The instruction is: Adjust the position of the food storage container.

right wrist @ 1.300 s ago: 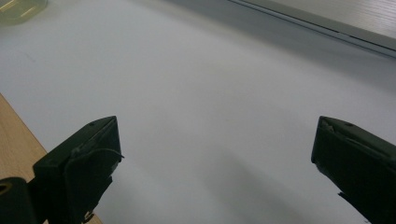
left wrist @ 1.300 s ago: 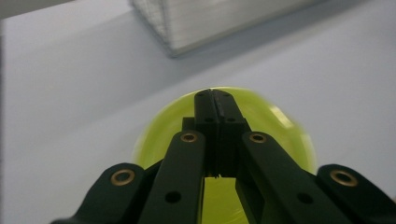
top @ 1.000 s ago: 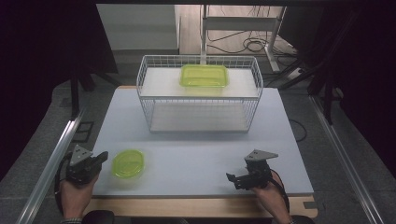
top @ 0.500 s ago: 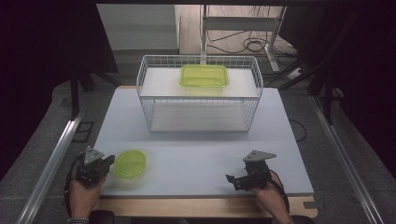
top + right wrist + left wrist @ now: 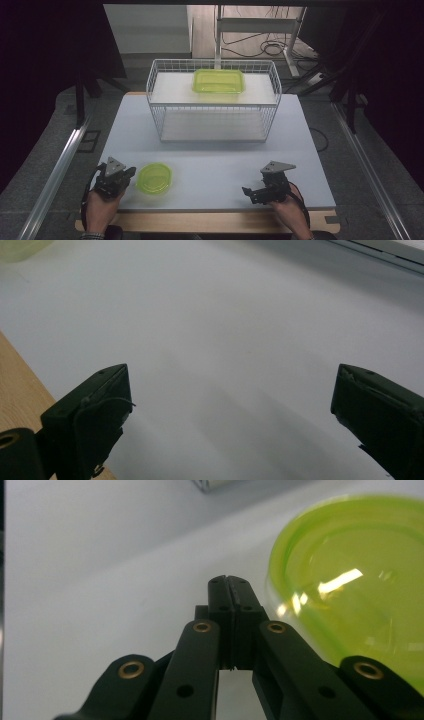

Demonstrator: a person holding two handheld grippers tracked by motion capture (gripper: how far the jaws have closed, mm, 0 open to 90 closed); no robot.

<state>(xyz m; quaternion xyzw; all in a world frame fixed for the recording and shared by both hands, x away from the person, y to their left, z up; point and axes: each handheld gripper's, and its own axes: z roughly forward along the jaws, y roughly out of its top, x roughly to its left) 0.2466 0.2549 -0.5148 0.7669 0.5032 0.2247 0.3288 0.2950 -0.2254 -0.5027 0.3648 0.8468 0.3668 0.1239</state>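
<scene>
Rightward since the earlier frame, the left gripper (image 5: 121, 176), jaws pressed together and holding nothing, sits just beside the green lid (image 5: 154, 178); right gripper (image 5: 256, 192) gapes wide

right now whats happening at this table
A person holds a set of tongs in each hand at the near edge of a white table. The left tongs are shut with nothing between them, right beside a round green lid. The right tongs sit open over bare table. A green container rests on top of the wire basket at the back.
</scene>
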